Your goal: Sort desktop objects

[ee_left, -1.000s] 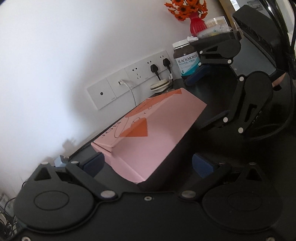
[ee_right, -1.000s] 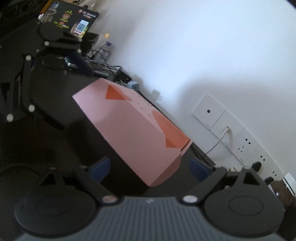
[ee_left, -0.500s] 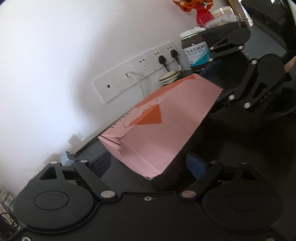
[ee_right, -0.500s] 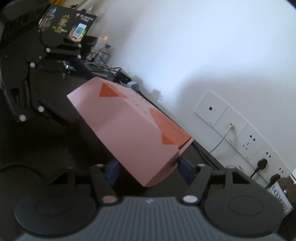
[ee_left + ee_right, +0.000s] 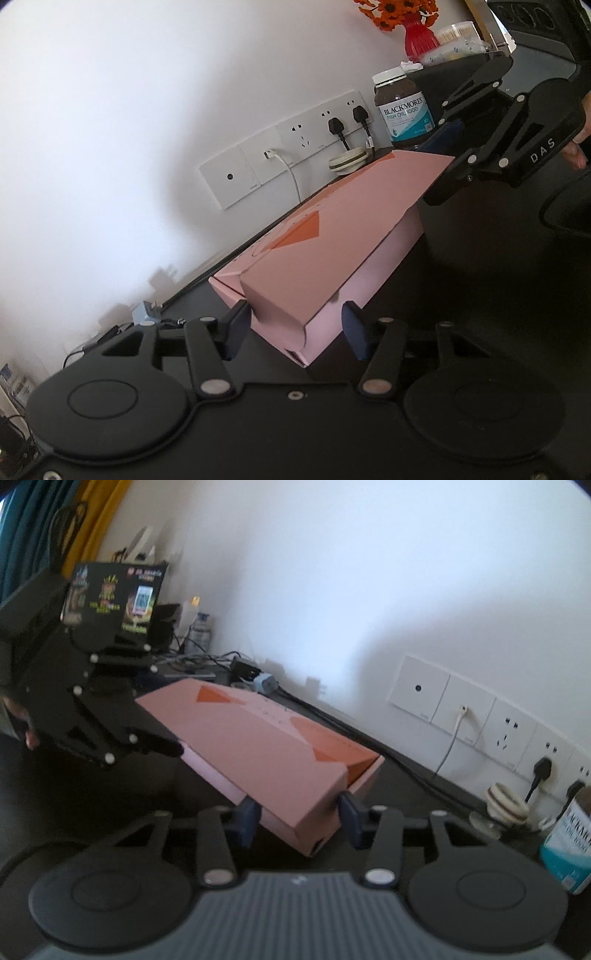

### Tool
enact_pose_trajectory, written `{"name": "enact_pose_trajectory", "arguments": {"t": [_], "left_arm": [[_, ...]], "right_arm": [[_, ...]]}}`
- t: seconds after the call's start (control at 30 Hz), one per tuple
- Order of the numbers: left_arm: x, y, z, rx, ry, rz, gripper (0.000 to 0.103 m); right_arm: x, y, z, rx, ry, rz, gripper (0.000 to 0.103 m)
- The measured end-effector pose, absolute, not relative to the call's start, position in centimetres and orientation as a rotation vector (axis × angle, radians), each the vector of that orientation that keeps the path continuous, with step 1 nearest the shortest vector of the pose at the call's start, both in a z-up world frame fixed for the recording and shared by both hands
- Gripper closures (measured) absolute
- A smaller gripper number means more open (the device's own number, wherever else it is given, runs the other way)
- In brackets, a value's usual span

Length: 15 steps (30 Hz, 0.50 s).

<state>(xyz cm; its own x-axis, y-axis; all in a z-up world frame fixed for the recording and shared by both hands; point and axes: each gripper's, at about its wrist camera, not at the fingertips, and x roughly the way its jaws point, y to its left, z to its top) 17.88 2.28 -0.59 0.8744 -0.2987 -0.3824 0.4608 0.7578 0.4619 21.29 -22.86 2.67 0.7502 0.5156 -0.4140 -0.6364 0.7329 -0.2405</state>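
Observation:
A long pink box (image 5: 332,240) with orange triangles lies along the dark desk (image 5: 480,314), near the wall. Its near end sits between the blue pads of my left gripper (image 5: 295,328), whose jaws are closing, pads against the box's sides. At the far end of the box is my right gripper (image 5: 498,147), held by a hand. In the right wrist view the other end of the pink box (image 5: 266,746) is between the pads of the right gripper (image 5: 298,812), jaws also closing and pressing on it. The left gripper (image 5: 92,709) grips the far end.
A brown Blackmores bottle (image 5: 402,110) stands by the wall sockets (image 5: 332,125) with plugs and a white cable. A red vase of orange flowers (image 5: 417,33) is behind it. A small cream round dish (image 5: 506,805), cables (image 5: 221,661) and a black printed box (image 5: 114,594) line the wall.
Both grippers' jaws have narrowed from wide open onto the ends of the pink box. The right wrist view has rolled closer to level and the box end sits deeper between its pads.

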Motion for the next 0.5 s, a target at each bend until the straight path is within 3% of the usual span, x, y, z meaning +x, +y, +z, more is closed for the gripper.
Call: {"name": "enact_pose_trajectory", "arguments": {"t": [0.03,0.1,0.23,0.5], "left_arm": [[17.8,2.3,-0.4,0.572,0.312,-0.422,0.046],[17.6,2.5,0.0,0.539,0.355,-0.448,0.034],[17.2,2.5,0.5,0.535,0.370,-0.438,0.033],[16.9,2.6,0.3,0.540,0.397,-0.416,0.033]], "right_arm": [[21.2,-22.9,2.8,-0.372,0.342,0.649,0.059],[21.1,-22.9,3.2,-0.340,0.372,0.660,0.059],[21.5,-22.9,4.5,-0.253,0.451,0.690,0.059],[20.3,-21.3,4.2,-0.316,0.425,0.653,0.059]]}}
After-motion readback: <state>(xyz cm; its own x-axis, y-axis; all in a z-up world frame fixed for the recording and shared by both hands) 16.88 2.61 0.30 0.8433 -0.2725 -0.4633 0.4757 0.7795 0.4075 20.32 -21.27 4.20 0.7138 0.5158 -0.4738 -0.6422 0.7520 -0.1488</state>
